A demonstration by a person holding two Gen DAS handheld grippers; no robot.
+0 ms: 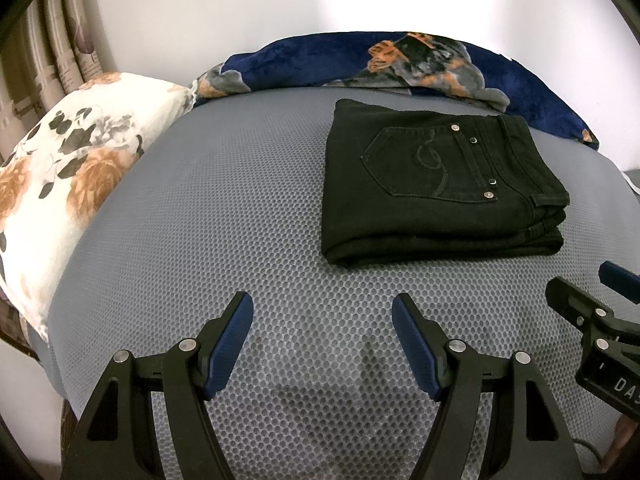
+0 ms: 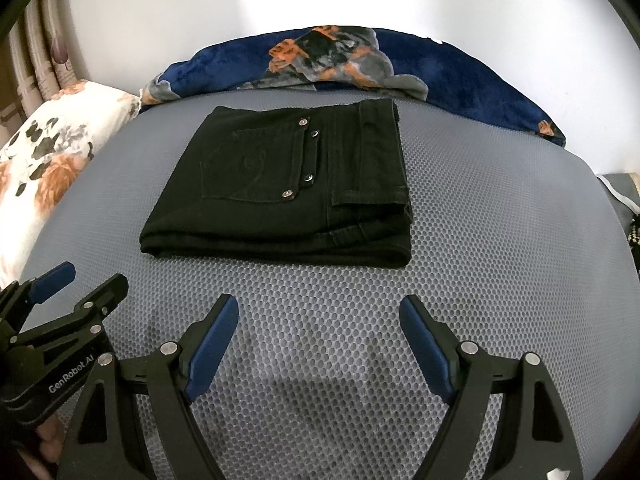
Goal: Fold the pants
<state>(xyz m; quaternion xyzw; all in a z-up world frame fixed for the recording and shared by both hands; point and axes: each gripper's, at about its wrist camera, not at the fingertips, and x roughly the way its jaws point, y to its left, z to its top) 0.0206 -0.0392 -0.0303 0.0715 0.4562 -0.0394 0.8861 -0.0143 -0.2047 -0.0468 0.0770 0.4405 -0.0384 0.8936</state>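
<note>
Nearest the lens, the left tongs (image 1: 322, 312) hang wide open over the grey honeycomb-mesh mattress cover (image 1: 224, 216), nothing between the blue pads. Beside them the right tongs (image 2: 319, 314) gape just as wide, also empty. Up at twelve o'clock in the right wrist view, the black denim pants (image 2: 280, 184) lie folded into a flat rectangle, back pocket up, apart from both tongs. At ten o'clock sits a white floral pillow (image 1: 68, 168); farthest back, a navy plush blanket (image 2: 452, 76).
</note>
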